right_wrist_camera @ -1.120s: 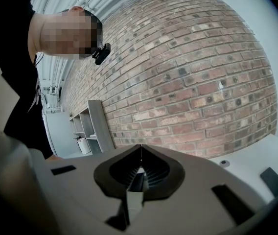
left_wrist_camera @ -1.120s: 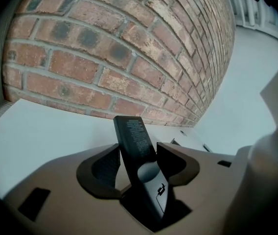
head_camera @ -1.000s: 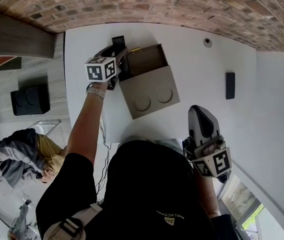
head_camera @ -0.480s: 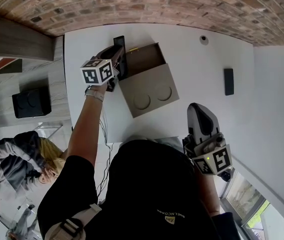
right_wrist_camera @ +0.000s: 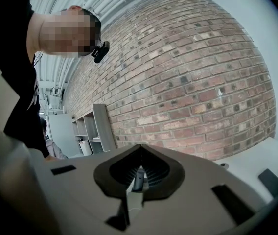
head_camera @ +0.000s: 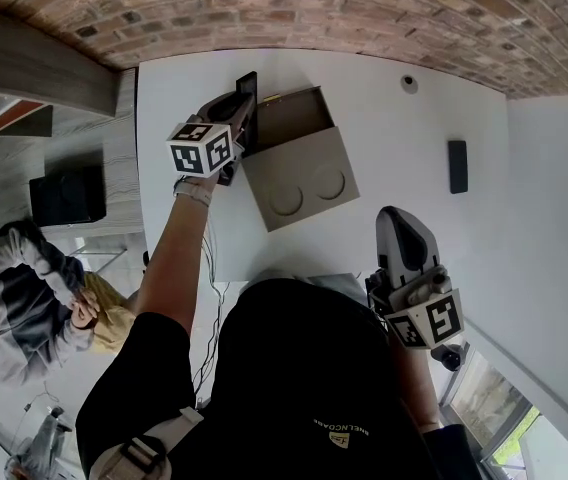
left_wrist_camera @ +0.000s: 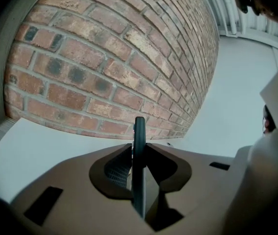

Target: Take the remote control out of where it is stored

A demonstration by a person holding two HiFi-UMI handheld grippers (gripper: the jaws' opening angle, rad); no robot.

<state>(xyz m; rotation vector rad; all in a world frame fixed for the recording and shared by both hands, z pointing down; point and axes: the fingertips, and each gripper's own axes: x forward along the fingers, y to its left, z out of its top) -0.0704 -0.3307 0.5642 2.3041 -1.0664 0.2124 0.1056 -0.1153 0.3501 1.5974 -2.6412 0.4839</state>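
ok so the left gripper has just been closing its jaws, and now they're pinching the remote control edge-on, you can see the thin black slab squeezed right between them in the left gripper view. In the head view more of the remote shows than a second ago, sticking up at about 10 o'clock from the open cardboard box, right by its far left corner. To me that reads as grabbed and on its way out, though I can't tell if the bottom end has fully cleared the box wall. The box itself hasn't budged on the bench. The right gripper sits down at 5 o'clock, jaws pressed together with nothing in them, doing nothing. There's another flat dark slab lying at 3 o'clock from the box, untouched, no idea what it is. I'd say what's left is lifting the remote clear and setting it down
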